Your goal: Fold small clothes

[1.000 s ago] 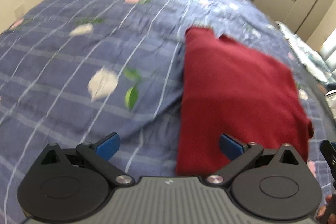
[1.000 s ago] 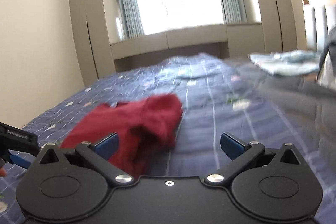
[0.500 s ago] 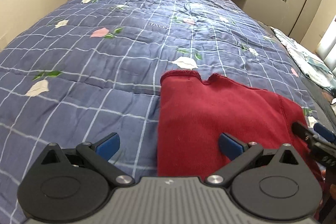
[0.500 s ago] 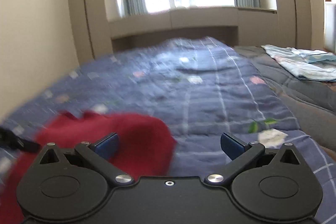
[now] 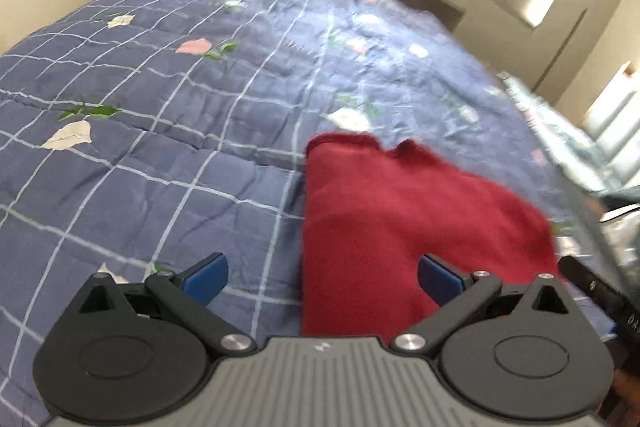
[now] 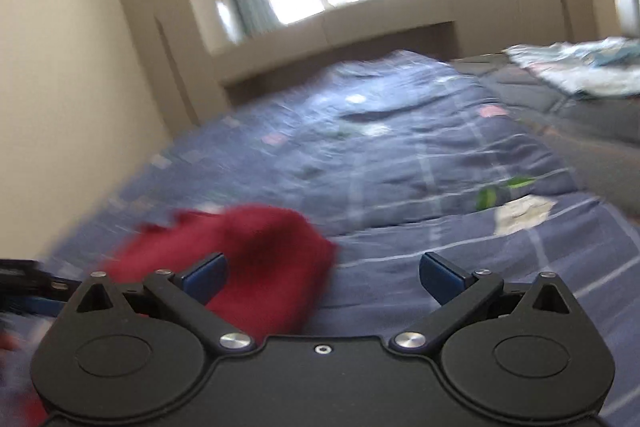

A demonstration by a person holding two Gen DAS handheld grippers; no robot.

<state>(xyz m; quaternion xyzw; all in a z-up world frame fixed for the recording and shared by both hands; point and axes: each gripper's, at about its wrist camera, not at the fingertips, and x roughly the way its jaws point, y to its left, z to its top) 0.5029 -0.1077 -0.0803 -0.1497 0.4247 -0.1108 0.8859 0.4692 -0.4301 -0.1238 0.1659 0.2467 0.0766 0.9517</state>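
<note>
A dark red garment point(image 5: 404, 211) lies folded flat on the blue checked quilt point(image 5: 168, 115). My left gripper point(image 5: 322, 277) is open and empty, held just above the garment's near left edge. In the right wrist view the same red garment point(image 6: 260, 251) lies low at the left, blurred. My right gripper point(image 6: 322, 277) is open and empty above its right edge. The left gripper's dark body point(image 6: 24, 281) shows at the far left of the right wrist view, and the right gripper's body point(image 5: 596, 291) shows at the right edge of the left wrist view.
The quilt point(image 6: 420, 163) covers a wide bed. A pile of pale blue and white clothes point(image 6: 576, 67) lies at the far right on a grey cover point(image 6: 568, 115). Beige wardrobes and a bright window stand beyond the bed.
Both grippers stay open and empty. Both views have shifted and tilted. The red garment lies in much the same place on the quilt.
</note>
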